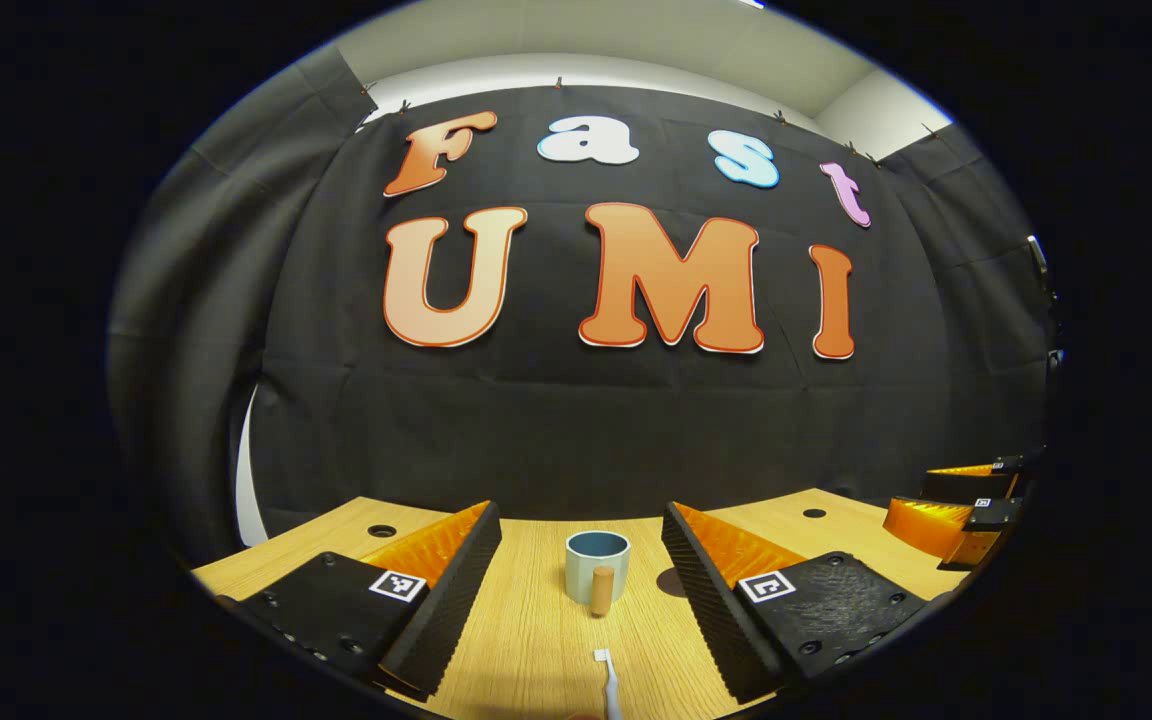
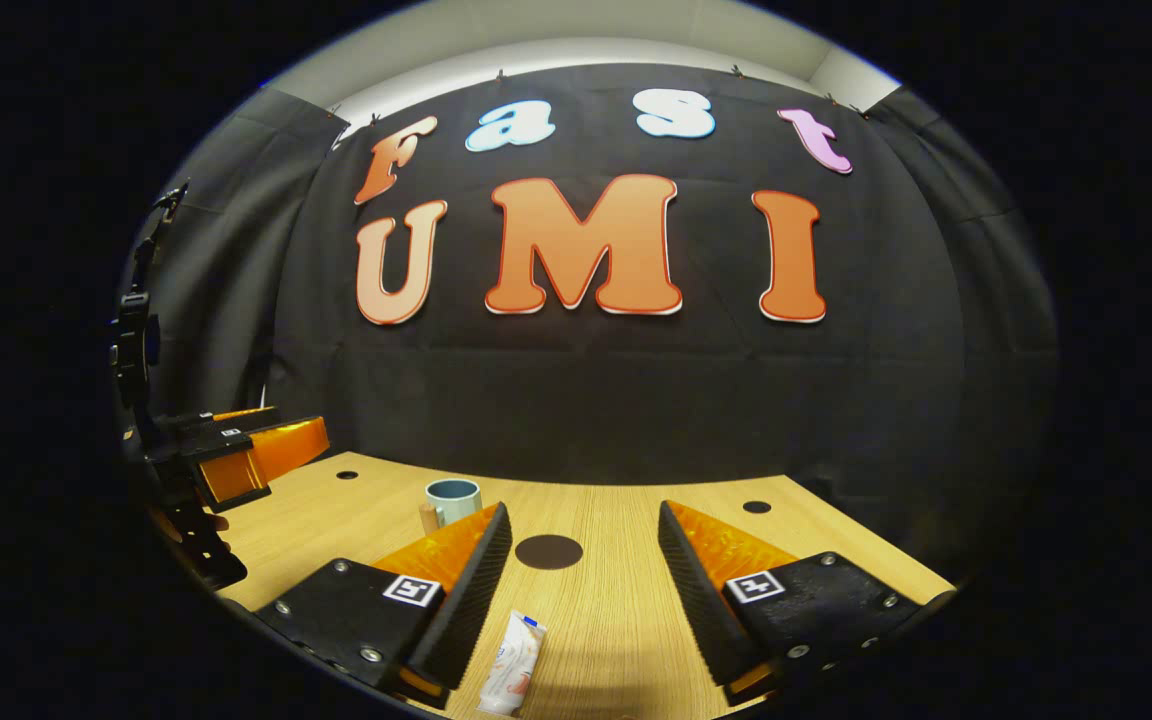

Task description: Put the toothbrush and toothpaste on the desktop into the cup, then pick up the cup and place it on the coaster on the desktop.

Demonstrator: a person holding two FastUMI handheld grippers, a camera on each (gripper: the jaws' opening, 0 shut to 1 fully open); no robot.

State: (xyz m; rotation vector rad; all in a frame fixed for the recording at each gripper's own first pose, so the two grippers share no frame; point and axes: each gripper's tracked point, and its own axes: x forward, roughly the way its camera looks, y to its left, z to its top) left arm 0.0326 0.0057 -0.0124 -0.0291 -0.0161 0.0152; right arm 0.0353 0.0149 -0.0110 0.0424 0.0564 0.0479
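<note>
Cup (image 1: 597, 566), pale with a blue-grey inside and a wooden handle, stands upright on the wooden desktop (image 1: 536, 640), and as far as its opening shows, nothing sits in it. In the left gripper view the left gripper (image 1: 581, 590) hovers just above the desk with its jaws spread wide, holding nothing, the cup framed between them farther back. A white toothbrush (image 1: 607, 680) lies flat nearer than the cup, its head pointing toward it. In the right gripper view the right gripper (image 2: 584, 585) is likewise spread and empty; a toothpaste tube (image 2: 512, 676) lies beside its left finger, well in front of the cup (image 2: 452, 503). The dark round coaster (image 2: 548, 551) lies to the right of the cup, apart from it, with bare desk between. Behind the cup the desktop's far edge meets the black cloth wall (image 2: 576, 400); two small holes (image 2: 756, 507) mark its back corners
</note>
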